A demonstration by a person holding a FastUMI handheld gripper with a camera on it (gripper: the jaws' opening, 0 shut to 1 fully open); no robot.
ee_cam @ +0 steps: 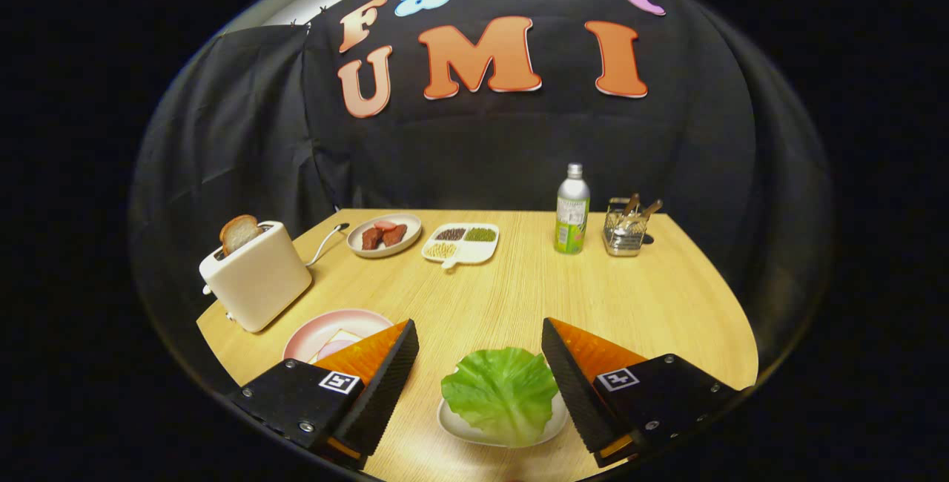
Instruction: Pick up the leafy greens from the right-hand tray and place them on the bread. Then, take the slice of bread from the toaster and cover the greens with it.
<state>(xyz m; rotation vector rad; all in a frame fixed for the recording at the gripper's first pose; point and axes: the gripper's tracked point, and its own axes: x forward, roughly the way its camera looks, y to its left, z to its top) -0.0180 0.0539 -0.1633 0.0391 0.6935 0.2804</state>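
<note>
Hand-held gripper [480, 345] wide open over crinkled green lettuce leaf [500, 393] on small white tray [456, 425], fingers either side, not touching.

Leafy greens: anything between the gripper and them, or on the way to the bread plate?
Nothing visible. The gripper is open, and the leafy greens lie on their white tray between the fingers. The pink plate sits just beyond the left finger, with only bare table between.

Staged booth: black cloth wall [474, 148], wooden table [519, 289], toaster [256, 274].
</note>
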